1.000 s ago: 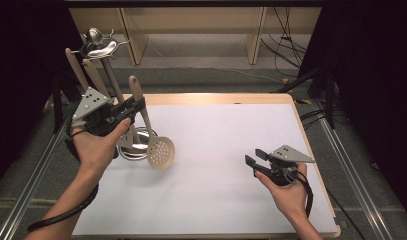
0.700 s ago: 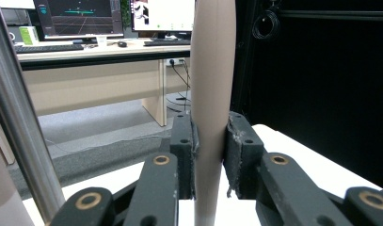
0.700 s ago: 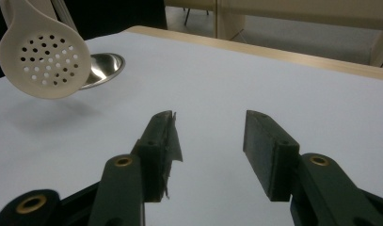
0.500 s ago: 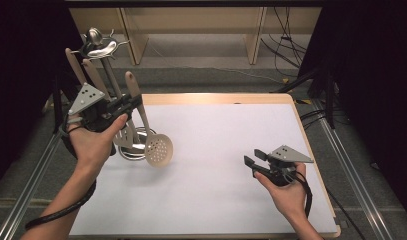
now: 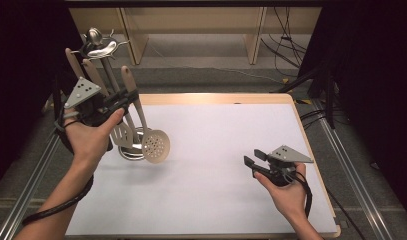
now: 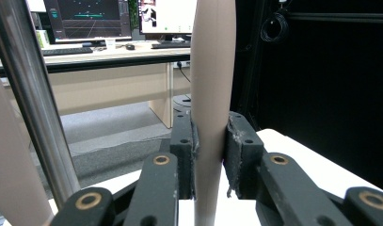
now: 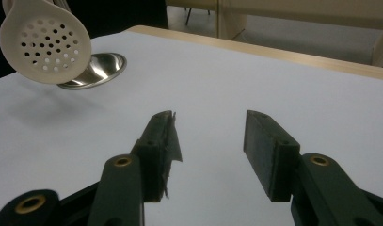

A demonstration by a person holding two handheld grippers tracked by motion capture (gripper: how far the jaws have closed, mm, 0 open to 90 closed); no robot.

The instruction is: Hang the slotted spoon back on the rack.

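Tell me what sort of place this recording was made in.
Probably a lab or office workroom: black curtains flank a white-topped table, and desks with computer monitors and a keyboard stand behind it.

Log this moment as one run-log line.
left gripper: shut on skimmer handle | skimmer: at utensil stand, head above table | right gripper: open, empty, low over table
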